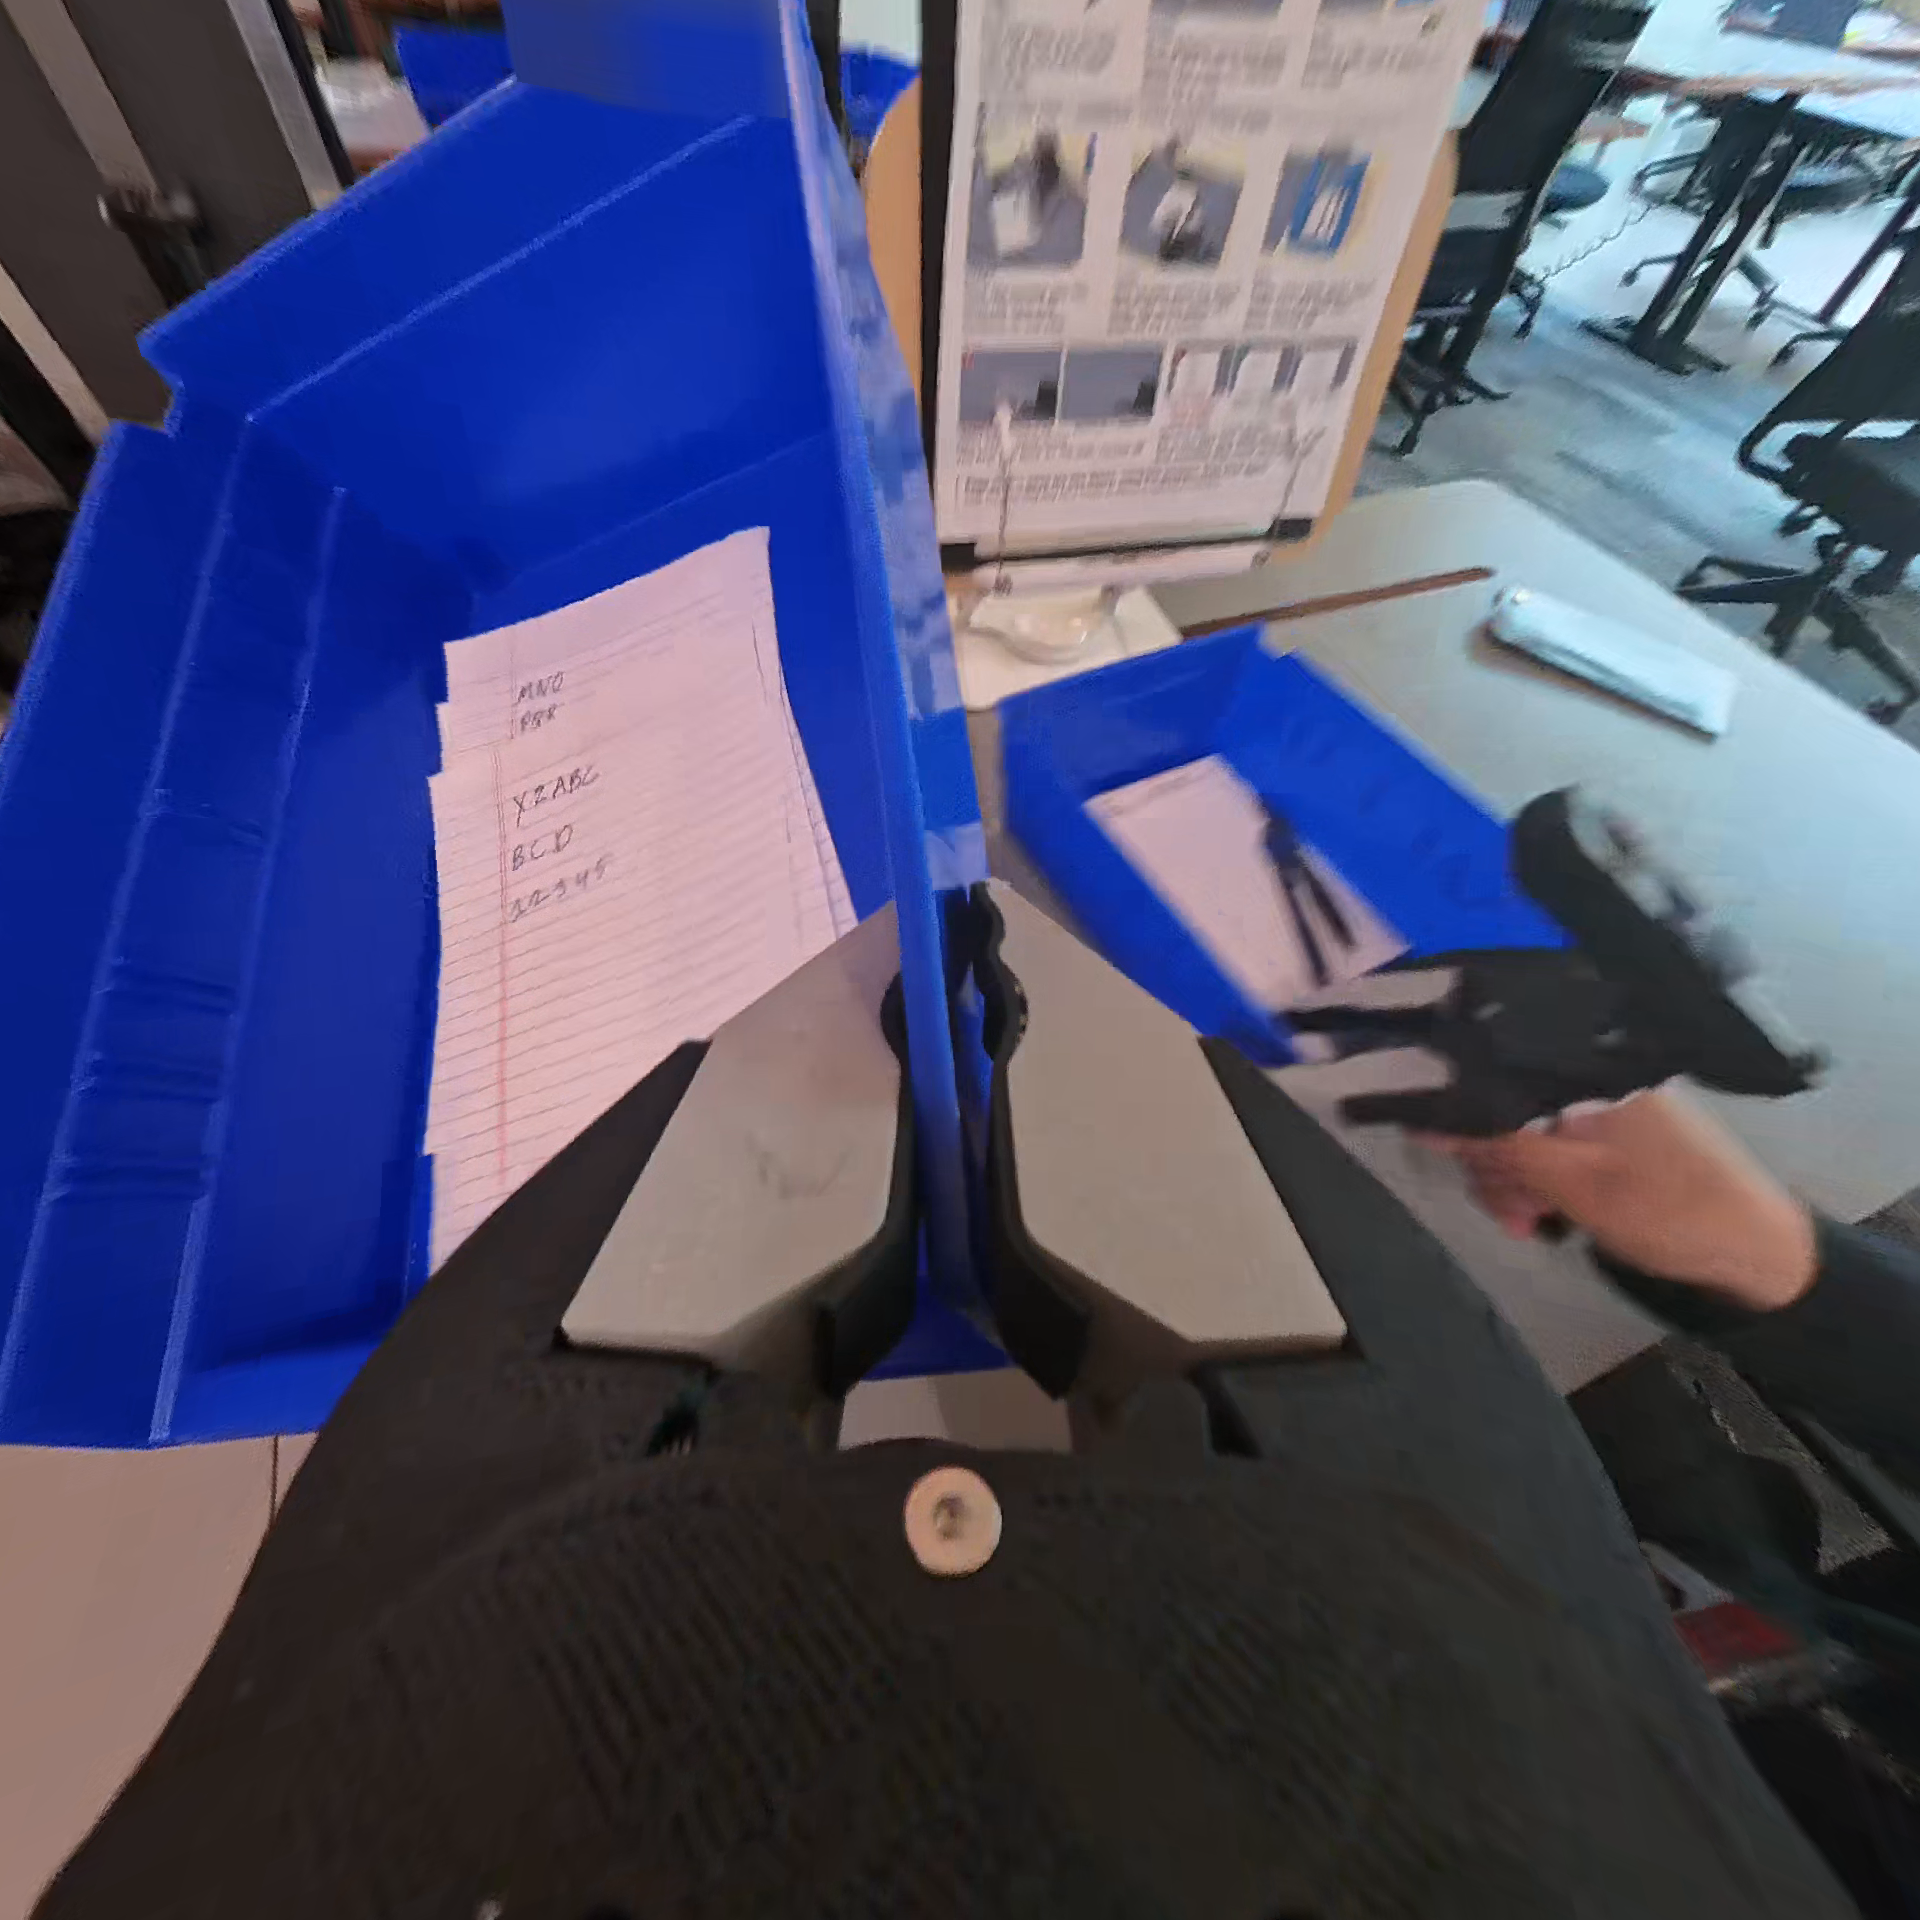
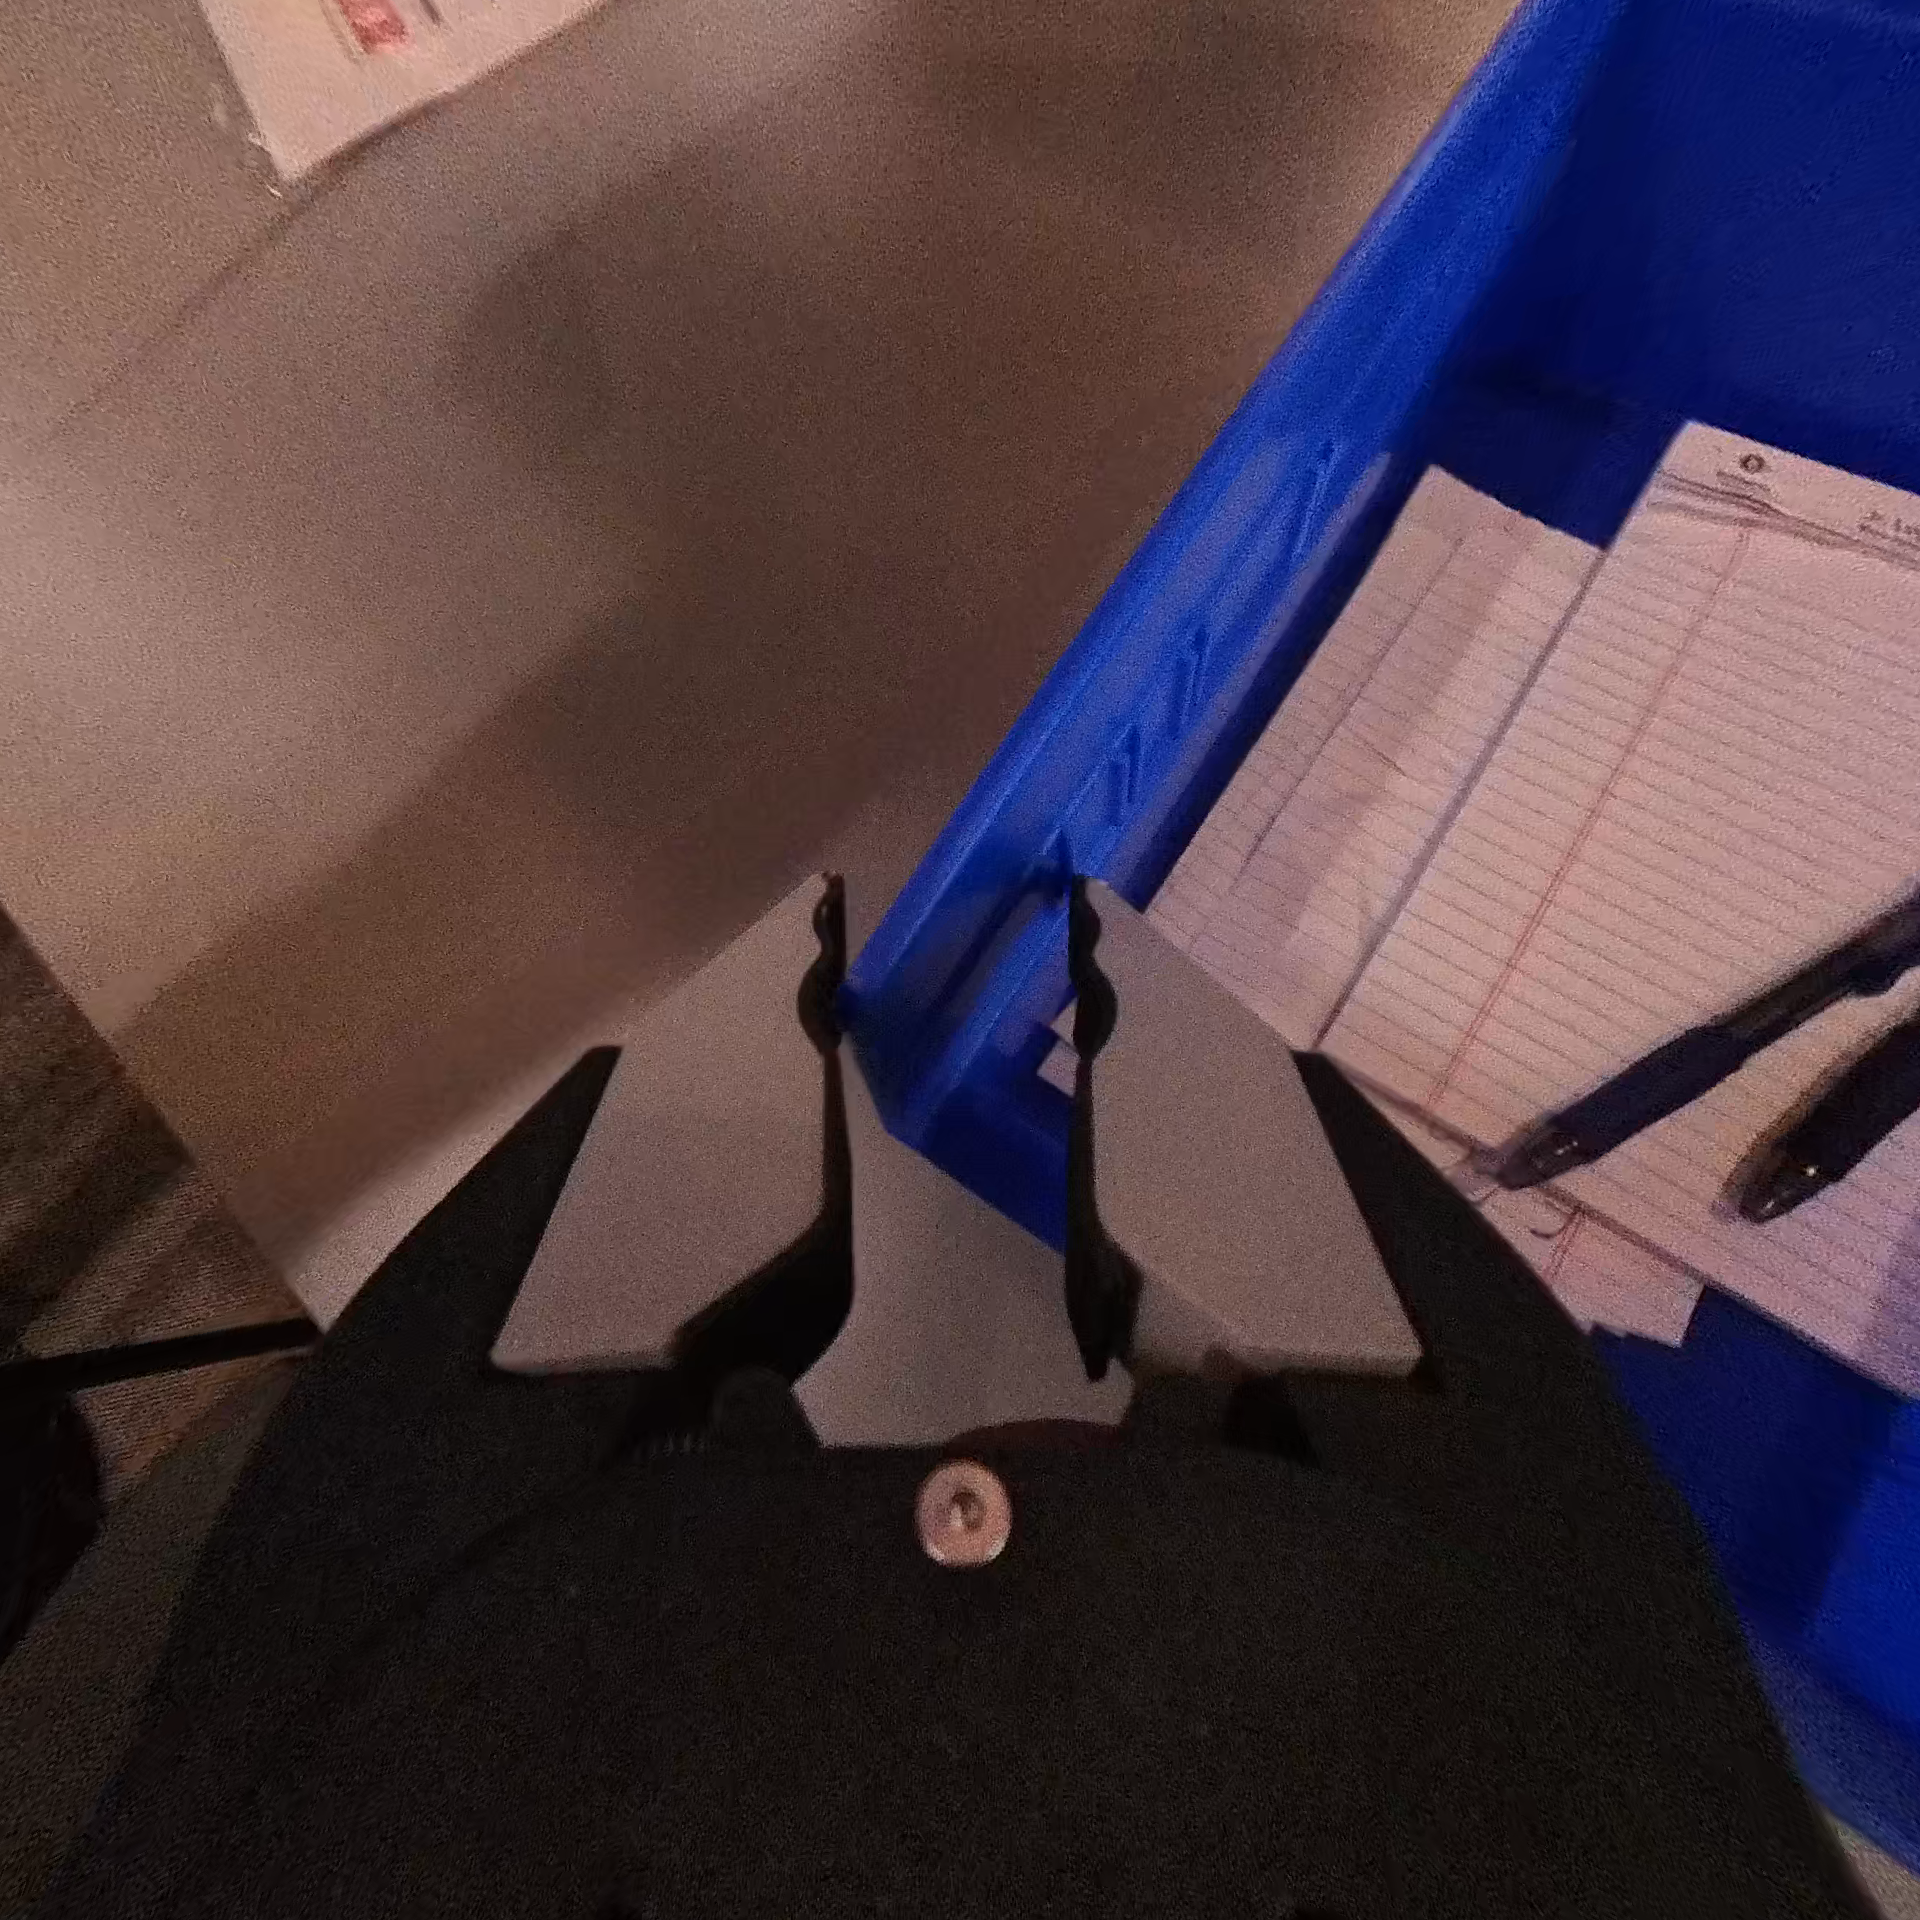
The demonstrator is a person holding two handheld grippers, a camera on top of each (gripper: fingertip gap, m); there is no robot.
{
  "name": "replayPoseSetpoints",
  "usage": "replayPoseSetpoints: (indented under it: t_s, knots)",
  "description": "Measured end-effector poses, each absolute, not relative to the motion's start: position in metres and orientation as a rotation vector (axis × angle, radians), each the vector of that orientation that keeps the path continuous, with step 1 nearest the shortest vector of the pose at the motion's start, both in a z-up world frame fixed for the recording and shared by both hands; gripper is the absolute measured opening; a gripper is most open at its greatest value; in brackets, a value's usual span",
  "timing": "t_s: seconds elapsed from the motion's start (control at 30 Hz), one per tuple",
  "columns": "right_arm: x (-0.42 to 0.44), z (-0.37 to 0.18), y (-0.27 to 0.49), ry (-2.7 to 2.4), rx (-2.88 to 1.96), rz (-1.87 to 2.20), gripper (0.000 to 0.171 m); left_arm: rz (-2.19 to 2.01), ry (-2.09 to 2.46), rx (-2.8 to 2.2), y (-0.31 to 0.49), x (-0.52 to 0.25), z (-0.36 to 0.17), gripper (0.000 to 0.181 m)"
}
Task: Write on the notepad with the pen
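In the left wrist view, the left gripper (image 1: 940,997) is pinched tight on the wall of a big blue bin (image 1: 312,644) filling the left half; written sheets (image 1: 613,831) lie inside it.

In the right wrist view, the right gripper (image 2: 951,997) stands narrowly parted astride the near rim of the small bin (image 2: 1143,675), gripping nothing that I can see. The notepad (image 2: 1558,831) fills the right of frame. Two pens (image 2: 1704,1049) lie on it at lower right, long axes slanting, tips toward lower left. The right gripper is nearer and must swing right.
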State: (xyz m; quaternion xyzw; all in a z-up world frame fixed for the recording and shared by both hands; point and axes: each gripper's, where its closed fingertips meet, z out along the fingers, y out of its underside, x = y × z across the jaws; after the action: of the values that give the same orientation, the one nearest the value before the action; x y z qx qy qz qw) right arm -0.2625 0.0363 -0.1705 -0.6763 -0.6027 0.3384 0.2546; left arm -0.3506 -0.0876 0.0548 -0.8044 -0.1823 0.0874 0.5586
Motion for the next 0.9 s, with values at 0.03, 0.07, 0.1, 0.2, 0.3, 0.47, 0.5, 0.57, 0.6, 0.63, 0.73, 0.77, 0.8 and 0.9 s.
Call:
replayPoseSetpoints:
  t_s: [0.03, 0.07, 0.1, 0.2, 0.3, 0.47, 0.5, 0.57, 0.6, 0.63, 0.73, 0.77, 0.8, 0.9]
  knots:
    - [-0.276, -0.159, 0.013, -1.652, -1.798, 0.989, 0.037, 0.211, -0.406, -1.882, -0.086, -0.345, 0.068, 0.003]
    - [-0.283, -0.143, -0.009, -1.66, -1.749, 1.076, 0.026, 0.216, -0.388, -1.864, -0.086, -0.339, 0.079, 0.003]
    - [-0.284, -0.122, -0.023, -1.648, -1.694, 1.15, 0.021, 0.219, -0.372, -1.847, -0.086, -0.334, 0.089, 0.003]
    - [-0.26, -0.062, -0.022, -1.576, -1.495, 1.258, 0.025, 0.244, -0.331, -1.811, -0.09, -0.324, 0.107, 0.003]
    - [-0.223, -0.036, 0.03, -1.474, -1.43, 1.262, 0.027, 0.258, -0.308, -1.794, -0.088, -0.315, 0.112, 0.002]
    - [-0.157, -0.06, 0.158, -1.236, -1.589, 1.215, 0.029, 0.171, -0.171, -1.815, -0.033, -0.262, 0.1, 0.002]
    - [-0.14, -0.068, 0.179, -1.19, -1.639, 1.216, 0.03, 0.122, -0.131, -1.816, -0.015, -0.243, 0.096, 0.002]
    - [-0.107, -0.078, 0.212, -1.112, -1.71, 1.243, 0.03, -0.001, -0.057, -1.817, 0.023, -0.202, 0.087, 0.002]
    - [-0.09, -0.079, 0.227, -1.073, -1.724, 1.247, 0.03, -0.065, -0.02, -1.824, 0.043, -0.18, 0.081, 0.002]
    - [-0.072, -0.079, 0.241, -1.033, -1.735, 1.233, 0.03, -0.125, 0.014, -1.834, 0.062, -0.159, 0.074, 0.002]
    - [-0.019, -0.074, 0.279, -0.939, -1.759, 1.149, 0.03, -0.249, 0.072, -1.88, 0.117, -0.104, 0.048, 0.003]
    - [-0.003, -0.071, 0.288, -0.914, -1.762, 1.125, 0.03, -0.263, 0.083, -1.9, 0.133, -0.088, 0.037, 0.003]
    - [0.013, -0.067, 0.297, -0.889, -1.763, 1.104, 0.03, -0.269, 0.091, -1.92, 0.149, -0.074, 0.026, 0.003]
    - [0.053, -0.059, 0.319, -0.815, -1.76, 1.057, 0.03, -0.265, 0.089, -1.972, 0.191, -0.038, -0.017, 0.003]
